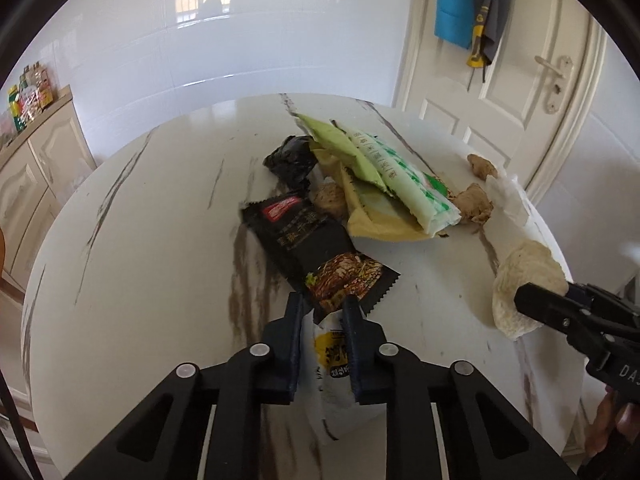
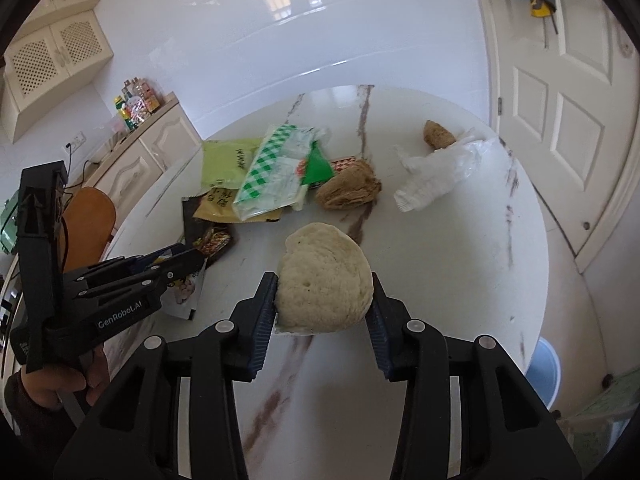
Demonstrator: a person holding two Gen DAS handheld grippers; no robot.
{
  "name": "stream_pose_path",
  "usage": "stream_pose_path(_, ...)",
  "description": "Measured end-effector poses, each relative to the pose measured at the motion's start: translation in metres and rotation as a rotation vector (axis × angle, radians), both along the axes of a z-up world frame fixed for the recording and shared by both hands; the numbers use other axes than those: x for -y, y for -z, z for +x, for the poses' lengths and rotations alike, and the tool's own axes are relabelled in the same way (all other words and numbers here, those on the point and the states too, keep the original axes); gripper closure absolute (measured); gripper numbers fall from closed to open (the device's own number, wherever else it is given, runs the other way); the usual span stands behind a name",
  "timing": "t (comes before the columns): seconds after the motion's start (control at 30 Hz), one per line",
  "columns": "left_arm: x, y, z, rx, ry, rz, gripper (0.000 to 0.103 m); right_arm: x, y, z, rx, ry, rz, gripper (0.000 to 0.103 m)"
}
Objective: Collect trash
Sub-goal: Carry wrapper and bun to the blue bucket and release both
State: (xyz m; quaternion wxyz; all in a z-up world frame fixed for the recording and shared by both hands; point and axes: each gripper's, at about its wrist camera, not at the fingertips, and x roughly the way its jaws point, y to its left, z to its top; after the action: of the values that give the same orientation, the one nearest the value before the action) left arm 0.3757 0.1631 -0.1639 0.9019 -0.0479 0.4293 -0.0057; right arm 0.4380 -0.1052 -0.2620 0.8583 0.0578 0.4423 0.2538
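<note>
A: Left wrist view, low centre of frame. The left gripper (image 1: 322,310) has its jaws nearly together, pinching a white packet with yellow print (image 1: 334,364) and the edge of a black noodle wrapper (image 1: 308,248).

B: And mid-frame?

A: Green wrappers (image 1: 372,160) piled on the marble table (image 1: 152,216), beside a black crumpled bag (image 1: 292,160).

B: Right edge?

A: The right gripper (image 1: 532,304) grips a pale bun (image 1: 524,280).
</note>
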Motion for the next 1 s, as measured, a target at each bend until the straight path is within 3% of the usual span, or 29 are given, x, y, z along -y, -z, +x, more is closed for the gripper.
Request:
stream_pose_path(0.4, -0.023, -0.03, -0.069, 0.052, 0.032, -0.126, 0.093, -0.008, -0.016, -0.042, 0.03, -0.026, 0.01, 0.063)
stream_pose_path(0.57, -0.013, -0.05, -0.082, 0.081, 0.056, -0.134, 0.093, -0.003, -0.03, -0.054, 0.054, -0.015, 0.016, 0.063)
stream_pose_path(0.73, 0.02, -0.071, -0.086, 0.114, 0.121, -0.124, 0.093, 0.02, -0.046, -0.064, 0.087, 0.021, 0.024, 0.063)
stream_pose_path(1.0, 0.135, -0.091, -0.069, 0.148, 0.295, -0.083, 0.093, 0.111, -0.068, -0.08, 0.144, 0.171, 0.002, 0.063)
